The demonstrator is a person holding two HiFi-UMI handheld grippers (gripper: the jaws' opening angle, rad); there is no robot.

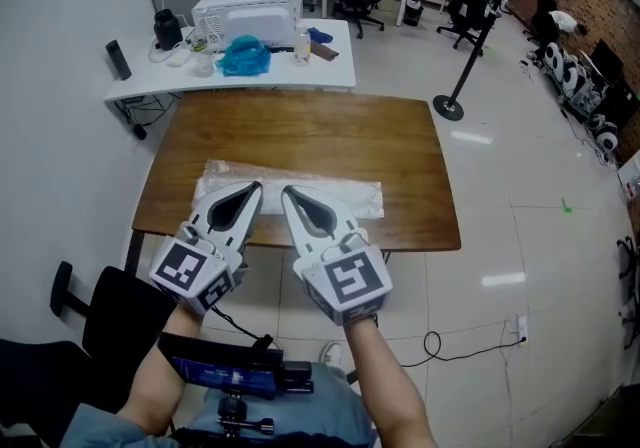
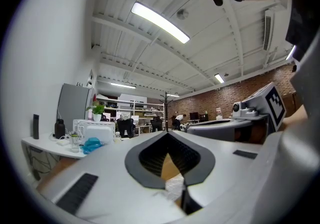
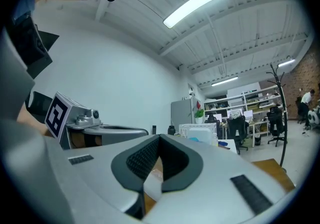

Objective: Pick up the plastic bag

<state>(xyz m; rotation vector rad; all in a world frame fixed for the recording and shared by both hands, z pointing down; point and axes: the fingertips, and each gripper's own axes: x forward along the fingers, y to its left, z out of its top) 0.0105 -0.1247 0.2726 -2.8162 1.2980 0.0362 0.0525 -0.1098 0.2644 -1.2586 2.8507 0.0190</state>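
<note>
Left gripper, jaws pressed together at the tips, hovers over the crinkled clear plastic bag lying flat on the brown wooden table; its contents are unclear. Right gripper, just beside, is likewise closed.

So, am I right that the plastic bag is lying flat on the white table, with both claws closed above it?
Not quite: the head view shows the plastic bag lying flat on the brown wooden table, not on the white table behind it. The rest holds: the left claw and the right claw are both closed above the bag.
</note>
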